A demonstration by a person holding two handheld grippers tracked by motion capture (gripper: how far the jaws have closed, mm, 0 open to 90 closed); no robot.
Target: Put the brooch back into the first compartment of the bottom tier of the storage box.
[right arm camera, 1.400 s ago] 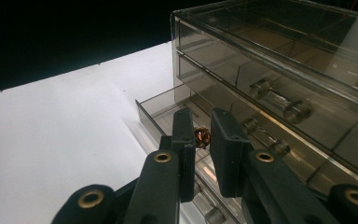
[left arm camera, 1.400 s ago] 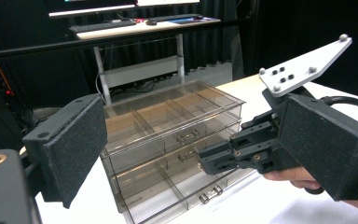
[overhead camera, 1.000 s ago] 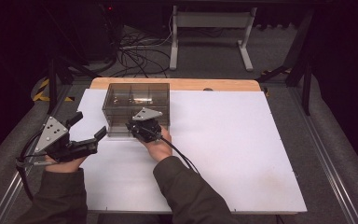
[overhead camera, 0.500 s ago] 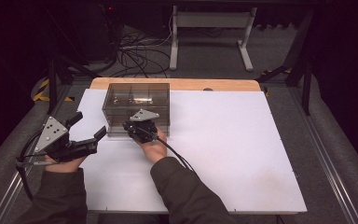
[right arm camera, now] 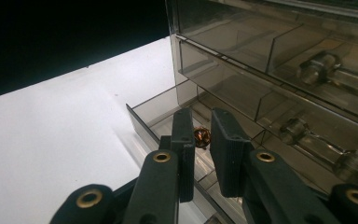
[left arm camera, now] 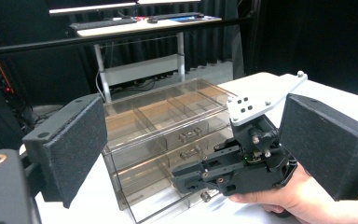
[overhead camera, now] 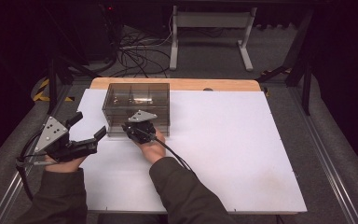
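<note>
Little has moved in the past second: right gripper (right arm camera: pixel 200 154) stays at the bottom drawer (right arm camera: pixel 168 112) of one clear drawer cabinet (overhead camera: pixel 136 108), its jaws narrowly parted, a small coppery knob (right arm camera: pixel 202 136) just past the fingertips, not clamped. Left gripper (overhead camera: pixel 86 131) holds beside it, jaws wide apart and empty. Two grippers, three stacked drawers, one white tabletop (overhead camera: pixel 223 140); beyond, a dark room with cables (overhead camera: pixel 137 56) and a metal stand (overhead camera: pixel 209 21).

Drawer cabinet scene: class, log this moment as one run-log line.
right gripper: fingers nearly closed at small brown bead in open bottom drawer | left gripper: open, beside drawer cabinet | table
</note>
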